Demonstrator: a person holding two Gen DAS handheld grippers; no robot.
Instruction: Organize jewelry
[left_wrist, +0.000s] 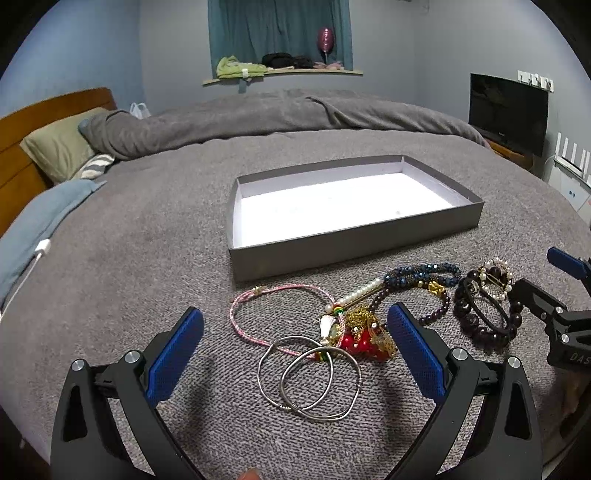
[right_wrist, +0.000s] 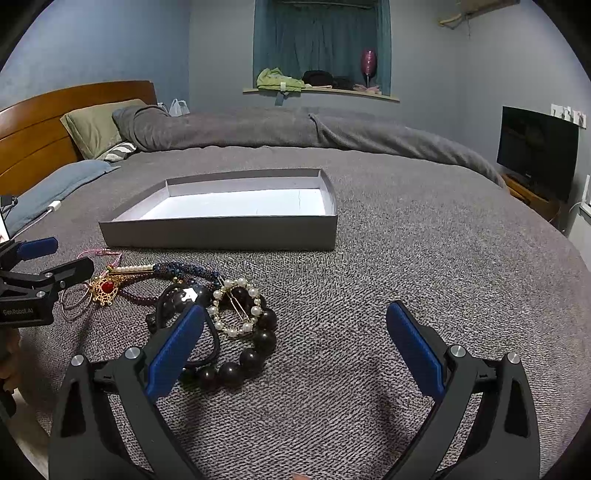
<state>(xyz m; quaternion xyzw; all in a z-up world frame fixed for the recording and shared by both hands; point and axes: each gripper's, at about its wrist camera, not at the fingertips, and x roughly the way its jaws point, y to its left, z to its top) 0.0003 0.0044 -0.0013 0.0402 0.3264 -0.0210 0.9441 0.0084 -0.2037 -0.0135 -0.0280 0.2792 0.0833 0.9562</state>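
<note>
A pile of jewelry lies on the grey bed cover in front of an empty grey box (left_wrist: 354, 243) with a white inside. Silver bangles (left_wrist: 308, 376), a pink cord bracelet (left_wrist: 258, 306), a red-and-gold ornament (left_wrist: 364, 338), a blue beaded bracelet (left_wrist: 421, 275) and a dark bead bracelet (left_wrist: 484, 317) with a pearl ring clip (left_wrist: 496, 278) show in the left wrist view. My left gripper (left_wrist: 295, 354) is open just above the bangles. My right gripper (right_wrist: 295, 350) is open, its left finger over the dark bead bracelet (right_wrist: 255, 350) and pearl clip (right_wrist: 236, 308). The box (right_wrist: 221, 232) lies beyond.
The bed cover (right_wrist: 406, 277) spreads wide to the right of the pile. Pillows (left_wrist: 62, 147) and a wooden headboard stand at the far left. A white charger cable (left_wrist: 37, 258) lies at the left edge. A dark TV (left_wrist: 508, 114) stands at the right.
</note>
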